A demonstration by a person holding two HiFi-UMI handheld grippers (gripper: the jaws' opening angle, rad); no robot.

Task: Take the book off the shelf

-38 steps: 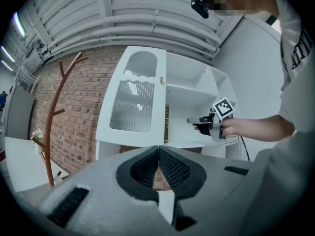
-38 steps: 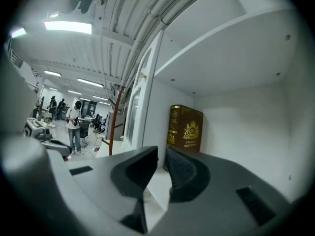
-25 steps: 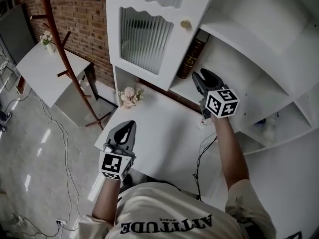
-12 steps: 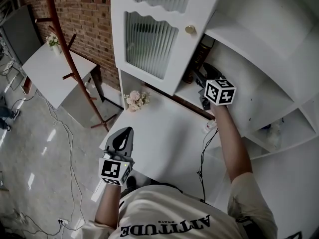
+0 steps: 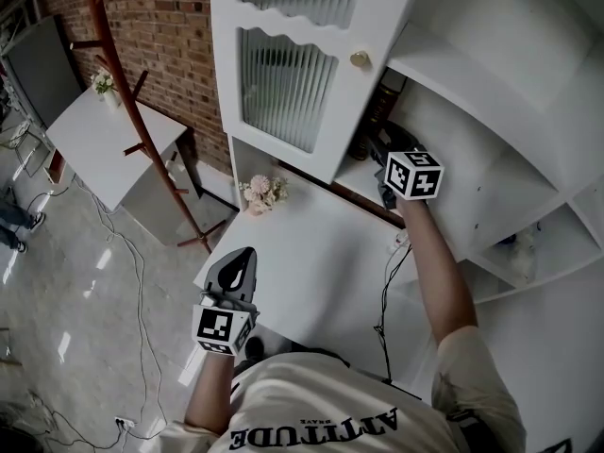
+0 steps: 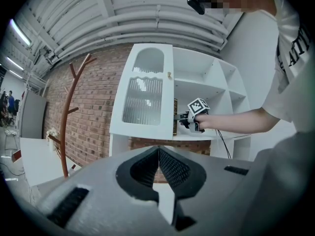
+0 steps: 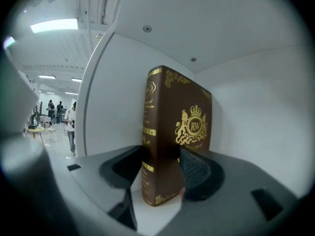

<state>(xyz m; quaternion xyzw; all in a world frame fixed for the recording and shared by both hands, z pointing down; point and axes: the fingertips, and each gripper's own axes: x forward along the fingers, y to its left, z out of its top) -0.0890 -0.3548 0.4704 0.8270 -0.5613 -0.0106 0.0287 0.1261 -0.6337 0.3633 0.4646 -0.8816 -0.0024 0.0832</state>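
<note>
A white cabinet (image 5: pixel 472 92) stands against a brick wall (image 5: pixel 170 26), with its ribbed-glass door (image 5: pixel 283 74) swung open. Below it is a white desk (image 5: pixel 311 262). To the left, a red-brown coat rack (image 5: pixel 132 111) stands by a smaller white table (image 5: pixel 104 149).

The book (image 7: pixel 172 132) is brown with gilt trim and a crest on its cover. It stands upright at the left end of the cabinet's lower shelf (image 5: pixel 462 173), near the side wall, with its spine toward the front edge. In the head view only a dark sliver of it shows past the door's edge.

The right gripper (image 5: pixel 377 154) reaches level into that compartment from the shelf's front edge. Its jaws have just been opening wide and then came in a touch. They now stand apart, one on each side of the book's lower half. The right pad (image 7: pixel 197 173) lies close against the cover, and a gap shows between the left pad and the spine, so the book is not clamped.

The left gripper (image 5: pixel 243 256) hangs over the desk's front left corner. Its jaws are pressed together with nothing between them.

A small bunch of pale flowers (image 5: pixel 264 192) sits at the desk's back left corner, under the door.
</note>
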